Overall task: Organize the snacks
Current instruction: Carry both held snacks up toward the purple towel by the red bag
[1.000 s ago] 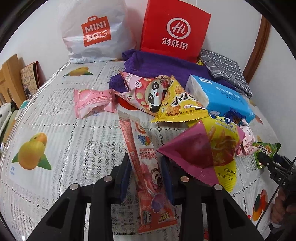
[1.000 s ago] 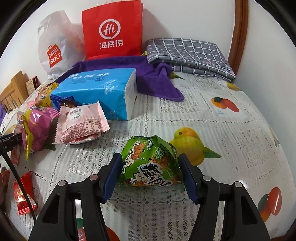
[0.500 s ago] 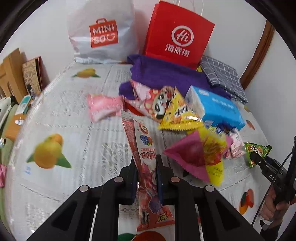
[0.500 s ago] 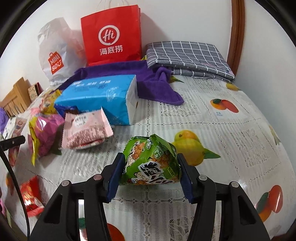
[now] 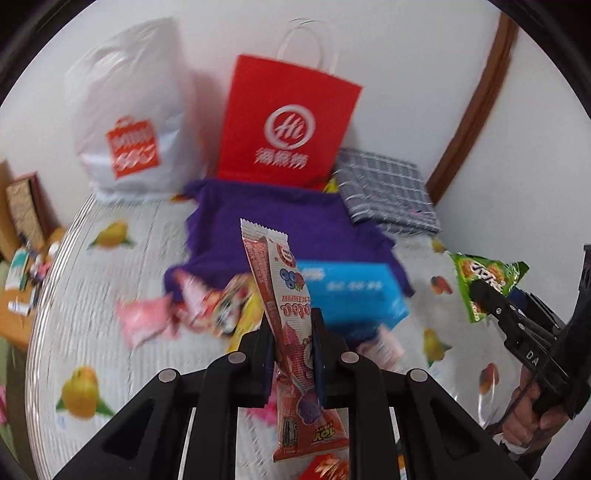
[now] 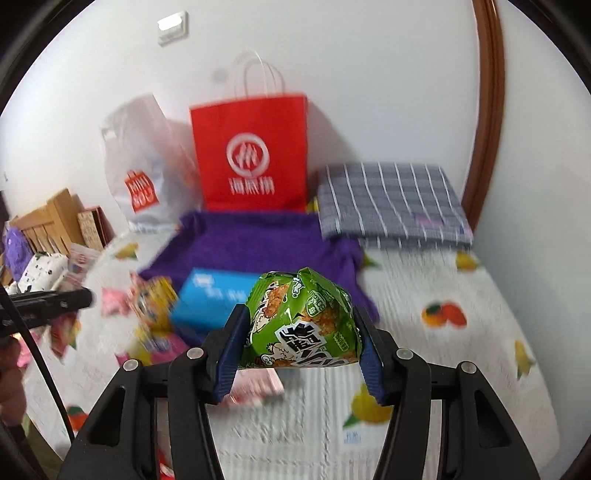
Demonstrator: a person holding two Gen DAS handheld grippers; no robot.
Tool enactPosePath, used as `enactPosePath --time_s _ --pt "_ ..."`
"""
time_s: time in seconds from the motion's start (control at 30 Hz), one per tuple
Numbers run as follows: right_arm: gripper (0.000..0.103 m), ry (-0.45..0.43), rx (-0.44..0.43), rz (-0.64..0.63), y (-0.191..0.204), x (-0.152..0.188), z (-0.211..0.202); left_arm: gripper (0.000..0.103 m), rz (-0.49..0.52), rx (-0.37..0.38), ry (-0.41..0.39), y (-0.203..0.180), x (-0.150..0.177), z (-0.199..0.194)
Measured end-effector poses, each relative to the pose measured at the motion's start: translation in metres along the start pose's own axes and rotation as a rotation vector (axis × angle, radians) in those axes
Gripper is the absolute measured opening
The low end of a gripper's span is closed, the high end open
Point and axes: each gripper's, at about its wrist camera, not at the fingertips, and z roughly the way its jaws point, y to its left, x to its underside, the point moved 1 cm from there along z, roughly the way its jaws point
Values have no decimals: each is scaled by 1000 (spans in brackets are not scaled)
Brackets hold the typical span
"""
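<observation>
Only the right wrist view shows a wall switch [image 6: 172, 26] above the red bag [image 6: 251, 155].

Loose snack heap [image 5: 207, 314], mid-bed: motion-blurred, packets indistinguishable. White plastic bag [image 5: 133, 122], bed's far edge: logo smeared, unreadable. Pink packet [image 6: 255, 384]: mostly hidden behind right gripper [image 6: 301, 332] and green packet [image 6: 301, 325].
</observation>
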Motion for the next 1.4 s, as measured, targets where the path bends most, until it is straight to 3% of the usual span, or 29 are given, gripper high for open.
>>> enactPosePath --time_s 0.23,0.4,0.9,1.13,1.4 --pt "56 -40 -42 -17 11 -48 8 16 32 47 -18 -20 -51 9" --pt "56 -37 -60 -13 13 -76 28 16 27 37 -26 -20 -82 18" --pt "55 -52 -54 6 5 -140 101 16 -60 9 -22 27 -155 77" --pt "56 -37 -67 -18 -1 -156 140 16 -75 4 8 46 -165 114" --pt "55 108 -94 -46 -15 -137 201 16 -106 10 123 60 -157 162"
